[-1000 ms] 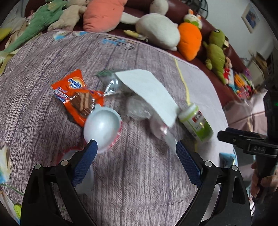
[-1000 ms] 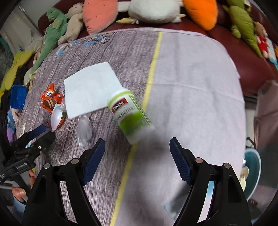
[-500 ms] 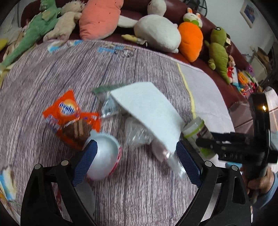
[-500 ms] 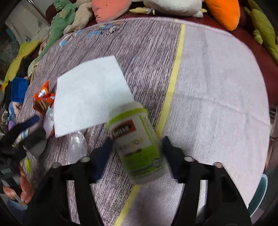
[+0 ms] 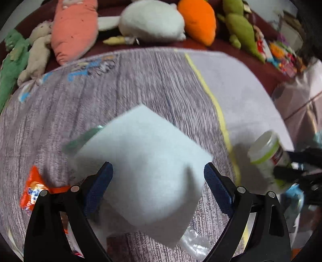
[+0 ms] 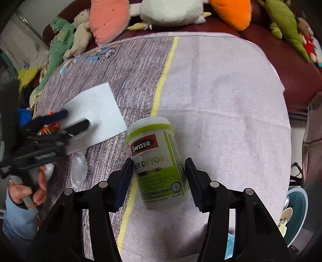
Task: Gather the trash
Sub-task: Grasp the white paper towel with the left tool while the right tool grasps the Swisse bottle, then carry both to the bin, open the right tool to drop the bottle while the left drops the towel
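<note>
Right gripper (image 6: 159, 177) clamps a bottle (image 6: 159, 163) lying on the table (image 6: 221, 100)
The bottle's long axis runs away from the camera, cap toward the sofa's plush toys (image 6: 169, 8). Left gripper (image 5: 158, 181), jaws wide and narrowing, hovers over the tissue (image 5: 145, 171) beside an orange wrapper (image 5: 32, 191). Clear cloth stretches right of the yellow stripe (image 6: 163, 76)

- From the left wrist I see the white napkin (image 5: 145, 161) blurred; it covers most of a green wrapper (image 5: 84, 138).
- The orange snack packet (image 5: 33, 191) sits partly behind my left fingers (image 5: 98, 187).
- The bottle (image 5: 267, 155) is smeared, its label unreadable there.
</note>
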